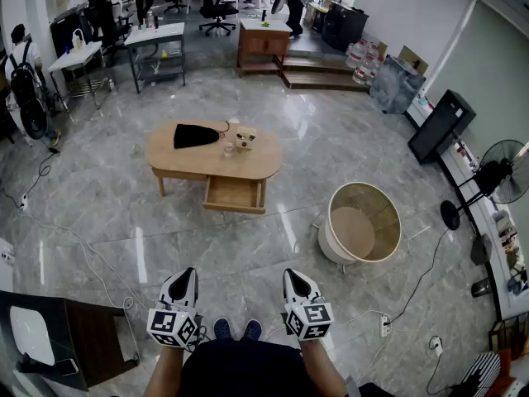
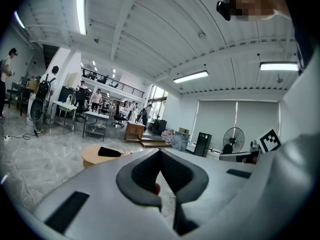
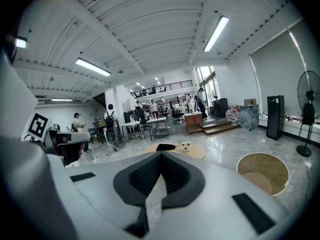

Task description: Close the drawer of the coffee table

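Observation:
An oval wooden coffee table [image 1: 190, 157] stands on the marble floor some way ahead of me. Its drawer [image 1: 234, 195] is pulled out toward me and looks empty. On the tabletop lie a black cloth [image 1: 195, 135], a small box [image 1: 245, 138] and a cup [image 1: 228, 148]. My left gripper [image 1: 183, 278] and right gripper [image 1: 293, 278] are held low by my body, far short of the table, both shut on nothing. The table [image 2: 95, 155] shows beyond the left gripper [image 2: 160, 151] in its view. Past the right gripper [image 3: 161, 154] the table [image 3: 192, 151] shows again.
A round wicker-lined tub [image 1: 364, 222] stands right of the table. A dark cabinet [image 1: 83, 337] is at my near left, with cables trailing over the floor beside it. A pedestal fan [image 1: 496, 176] stands far right. Desks, chairs and people fill the back of the room.

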`<action>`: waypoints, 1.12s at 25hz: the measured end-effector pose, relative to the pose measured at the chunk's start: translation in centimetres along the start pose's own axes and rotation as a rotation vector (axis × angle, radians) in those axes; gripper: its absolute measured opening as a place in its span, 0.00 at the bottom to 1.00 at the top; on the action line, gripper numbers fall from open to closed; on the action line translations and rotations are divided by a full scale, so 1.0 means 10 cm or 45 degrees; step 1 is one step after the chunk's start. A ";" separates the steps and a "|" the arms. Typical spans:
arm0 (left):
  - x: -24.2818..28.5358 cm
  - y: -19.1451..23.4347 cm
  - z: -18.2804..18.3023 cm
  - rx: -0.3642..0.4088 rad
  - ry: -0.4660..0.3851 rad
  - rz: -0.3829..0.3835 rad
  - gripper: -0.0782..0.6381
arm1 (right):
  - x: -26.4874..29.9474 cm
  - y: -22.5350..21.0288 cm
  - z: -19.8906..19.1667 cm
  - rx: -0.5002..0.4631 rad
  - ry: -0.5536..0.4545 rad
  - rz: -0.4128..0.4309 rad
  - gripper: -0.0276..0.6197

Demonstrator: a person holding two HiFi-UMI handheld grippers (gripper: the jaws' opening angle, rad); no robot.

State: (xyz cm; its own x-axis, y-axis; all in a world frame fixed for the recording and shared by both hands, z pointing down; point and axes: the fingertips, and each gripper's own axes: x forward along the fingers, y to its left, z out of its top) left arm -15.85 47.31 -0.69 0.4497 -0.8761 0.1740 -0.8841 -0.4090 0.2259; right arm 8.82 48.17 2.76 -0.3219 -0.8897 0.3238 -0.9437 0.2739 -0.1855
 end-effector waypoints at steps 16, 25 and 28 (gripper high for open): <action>-0.01 -0.17 -0.06 -0.012 0.035 -0.022 0.14 | -0.12 -0.14 0.03 0.027 -0.018 -0.010 0.08; 0.01 -0.20 -0.07 0.003 0.030 -0.006 0.14 | -0.16 -0.23 0.09 0.025 -0.046 -0.024 0.08; 0.01 -0.28 -0.05 0.007 0.027 -0.001 0.14 | -0.22 -0.29 0.11 0.043 -0.050 -0.011 0.08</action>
State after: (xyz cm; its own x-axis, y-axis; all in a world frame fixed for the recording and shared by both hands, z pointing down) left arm -13.26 48.49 -0.87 0.4529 -0.8702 0.1940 -0.8844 -0.4109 0.2212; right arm 12.39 48.93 1.60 -0.3096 -0.9058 0.2891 -0.9432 0.2540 -0.2142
